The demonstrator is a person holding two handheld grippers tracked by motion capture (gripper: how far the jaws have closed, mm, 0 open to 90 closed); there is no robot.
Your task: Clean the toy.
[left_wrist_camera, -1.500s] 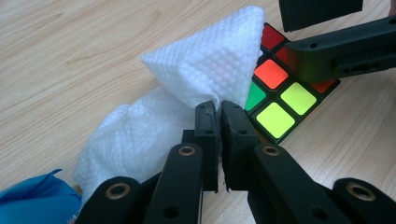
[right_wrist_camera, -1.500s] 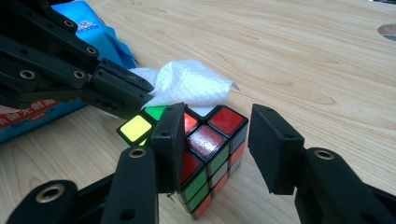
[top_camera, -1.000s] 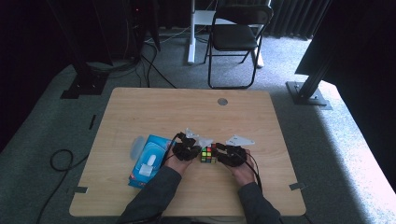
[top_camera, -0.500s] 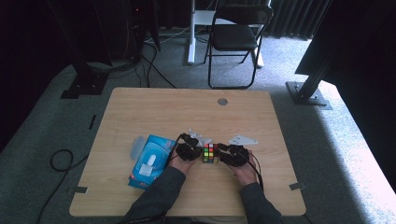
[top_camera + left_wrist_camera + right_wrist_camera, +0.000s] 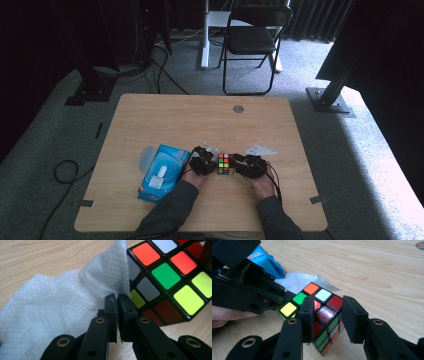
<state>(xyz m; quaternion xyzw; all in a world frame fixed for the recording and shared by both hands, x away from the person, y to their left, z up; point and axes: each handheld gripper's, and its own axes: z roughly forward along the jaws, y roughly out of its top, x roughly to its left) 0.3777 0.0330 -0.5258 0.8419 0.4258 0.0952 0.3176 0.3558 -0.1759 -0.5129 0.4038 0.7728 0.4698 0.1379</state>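
A scrambled, black-framed plastic puzzle cube (image 5: 225, 164) sits on the light wooden table (image 5: 210, 120) near the middle of its front edge, between the two grippers. The left gripper (image 5: 117, 298) has its jaws pressed together on a fold of white textured paper tissue (image 5: 57, 307) that lies against the cube's side. The right gripper (image 5: 325, 311) clamps the cube's corner between its jaws. A blue tissue pack (image 5: 162, 172) lies left of them.

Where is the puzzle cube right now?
In the high view the puzzle cube sits near the table's front edge, between the left gripper and the right gripper.
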